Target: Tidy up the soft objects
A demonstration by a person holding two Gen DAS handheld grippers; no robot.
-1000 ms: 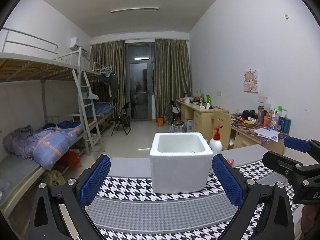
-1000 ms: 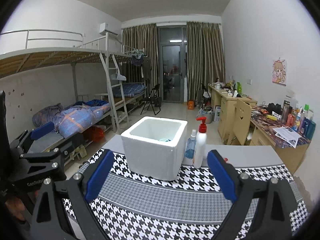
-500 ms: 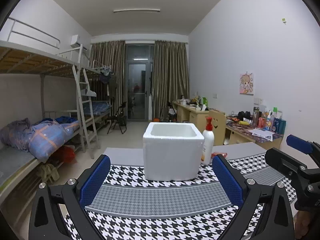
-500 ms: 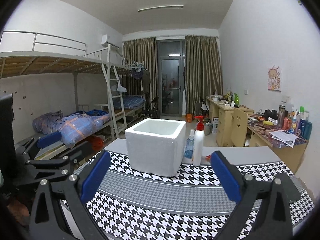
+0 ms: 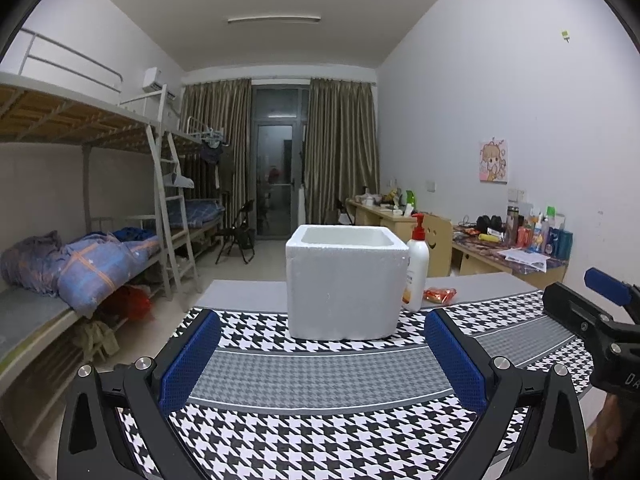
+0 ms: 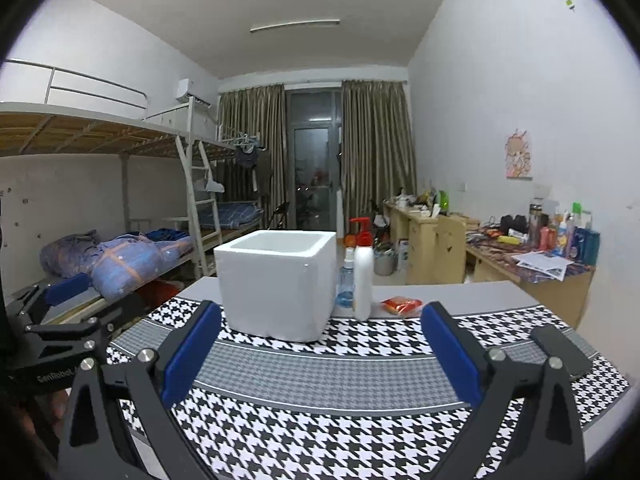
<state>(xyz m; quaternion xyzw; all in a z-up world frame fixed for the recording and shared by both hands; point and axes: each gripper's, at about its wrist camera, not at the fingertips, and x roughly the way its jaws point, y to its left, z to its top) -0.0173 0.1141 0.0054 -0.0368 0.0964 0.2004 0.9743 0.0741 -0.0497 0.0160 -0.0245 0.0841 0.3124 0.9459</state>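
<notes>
Here, each gripper, left [image 5: 320, 356] and right [image 6: 320, 352], gapes empty; left reads "GenRobot".

**Stuff you just can't make out here**

Inside of the white foam box [image 5: 344, 280] is basically hidden, both views only catch the rim and a sliver of inner wall, so no idea what's in it. From the left wrist view the box covers part of the white pump bottle [image 5: 417, 268], and the blue spray bottle [image 6: 346, 286] is half tucked behind the bottle and box in the right wrist view. The orange packet [image 6: 401, 305] is too small to read. Dark flat thing [image 6: 560, 350] on the right of the mat: can't tell what it is. The desk clutter [image 6: 560, 232] is mush.
</notes>
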